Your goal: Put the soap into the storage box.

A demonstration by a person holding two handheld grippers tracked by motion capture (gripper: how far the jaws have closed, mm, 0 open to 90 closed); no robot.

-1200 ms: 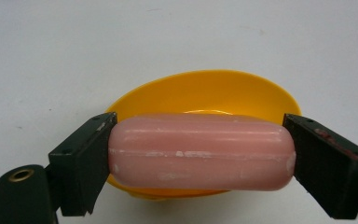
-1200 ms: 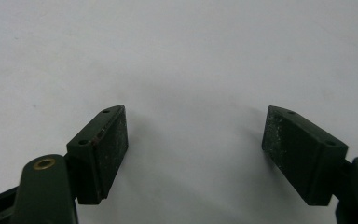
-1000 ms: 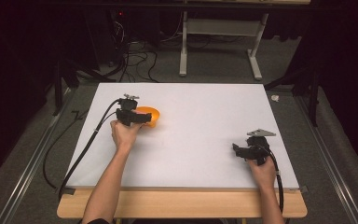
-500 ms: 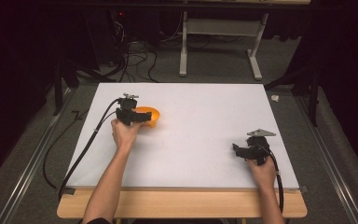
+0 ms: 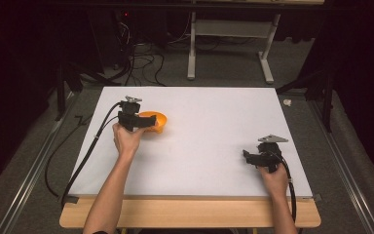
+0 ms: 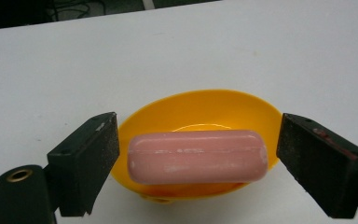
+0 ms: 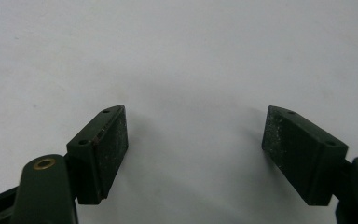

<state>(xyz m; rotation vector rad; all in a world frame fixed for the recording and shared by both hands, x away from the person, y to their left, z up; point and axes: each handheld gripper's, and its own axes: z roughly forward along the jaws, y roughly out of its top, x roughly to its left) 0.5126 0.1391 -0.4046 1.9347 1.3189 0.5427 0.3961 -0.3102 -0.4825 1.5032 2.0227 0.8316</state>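
Observation:
A pink bar of soap (image 6: 196, 156) lies across an orange bowl (image 6: 205, 103) in the left gripper view. My left gripper (image 6: 198, 161) straddles the bar, with a thin gap showing at each end of it, so the pads (image 6: 103, 158) do not press on it. From above, the left gripper (image 5: 147, 123) sits at the near rim of the bowl (image 5: 159, 118), at the table's left. My right gripper (image 5: 246, 156) rests low at the near right of the table. In its own view the right gripper (image 7: 196, 149) stands open over bare white tabletop.
The white tabletop (image 5: 209, 136) stretches between the two hands. A wooden edge (image 5: 190, 214) runs along the near side. Cables (image 5: 85, 156) trail off the left edge, and a desk frame (image 5: 229, 44) stands on the floor behind.

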